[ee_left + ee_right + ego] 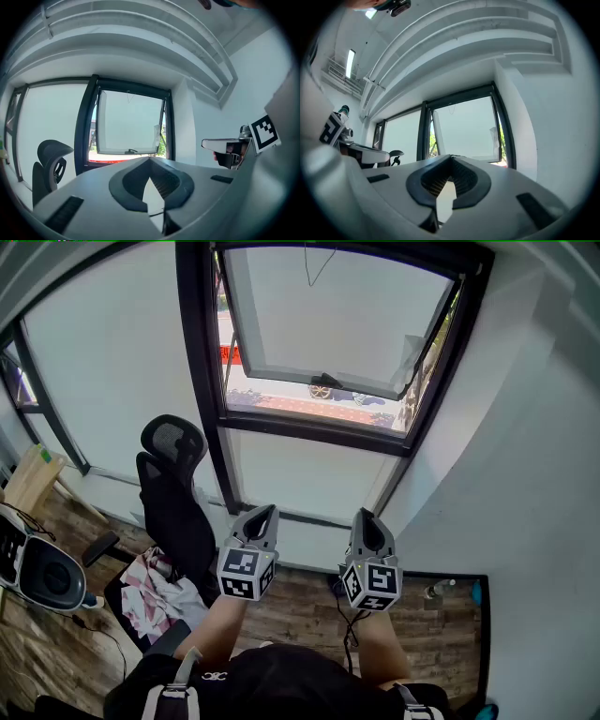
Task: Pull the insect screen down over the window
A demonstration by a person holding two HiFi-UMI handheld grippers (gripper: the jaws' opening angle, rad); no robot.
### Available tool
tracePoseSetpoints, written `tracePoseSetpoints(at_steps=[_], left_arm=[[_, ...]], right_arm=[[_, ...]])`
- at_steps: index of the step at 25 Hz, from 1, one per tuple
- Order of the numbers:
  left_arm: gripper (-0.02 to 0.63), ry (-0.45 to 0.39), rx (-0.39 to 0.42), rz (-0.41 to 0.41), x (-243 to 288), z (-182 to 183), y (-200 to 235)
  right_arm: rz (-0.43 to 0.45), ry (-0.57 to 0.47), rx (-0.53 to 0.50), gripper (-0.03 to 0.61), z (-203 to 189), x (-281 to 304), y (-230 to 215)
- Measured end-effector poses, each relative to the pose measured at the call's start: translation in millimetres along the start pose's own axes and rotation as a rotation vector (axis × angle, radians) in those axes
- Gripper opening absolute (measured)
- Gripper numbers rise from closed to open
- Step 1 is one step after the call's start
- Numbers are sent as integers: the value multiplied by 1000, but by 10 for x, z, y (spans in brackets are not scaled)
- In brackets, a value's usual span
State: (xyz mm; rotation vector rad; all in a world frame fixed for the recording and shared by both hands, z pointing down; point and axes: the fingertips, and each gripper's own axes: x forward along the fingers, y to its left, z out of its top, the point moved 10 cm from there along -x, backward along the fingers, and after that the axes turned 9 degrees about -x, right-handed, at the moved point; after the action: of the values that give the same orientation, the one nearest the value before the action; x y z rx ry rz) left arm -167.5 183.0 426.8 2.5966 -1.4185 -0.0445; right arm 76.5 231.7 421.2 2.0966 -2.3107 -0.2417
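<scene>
Plainly, the task is at its very start. In the head view, the left gripper and the right gripper hang side by side, low and well short of the window. Its glass sash is tilted outward, so the opening is bare. No insect screen is drawn across it. I judge it to be rolled up in the top of the frame, where only a thin cord dangles. An office chair stands just left of the person, below the window.

From the left gripper view, the left gripper has its jaws pressed together with nothing between them. They aim toward the window across the room. The cord shows as a faint loop at the upper edge of the opening. The other gripper sits at the right of this view, level with this one.

From the right gripper view, the right gripper is likewise closed on nothing. The window is ahead and slightly right, and the cord hangs near the top.

The step in hand is the approach. The next move, as I read it, calls for raising one gripper high to the top of the frame. Its jaws must part and then pinch the cord or the screen's bottom bar. The cord is thin and slack, so the pinch needs care before any downward pull.
</scene>
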Motion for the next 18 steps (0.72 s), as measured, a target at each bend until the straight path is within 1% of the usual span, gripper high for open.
tracePoseSetpoints(at_steps=[7,11,15,18], left_arm=[[11,1,-12,5,-113,-17,22],[11,2,-1,8,-148,-27,23],[11,0,-5,12,-185,-14,70],[11,0,-6,9,-180,-13,117]], right_arm=[[-10,11,-28,2,-4,-39,32],[0,13,6,2,-21,-46,55],[-8,6,23,3,-5,-58,81],[3,-8,35,3,7,-43,121]])
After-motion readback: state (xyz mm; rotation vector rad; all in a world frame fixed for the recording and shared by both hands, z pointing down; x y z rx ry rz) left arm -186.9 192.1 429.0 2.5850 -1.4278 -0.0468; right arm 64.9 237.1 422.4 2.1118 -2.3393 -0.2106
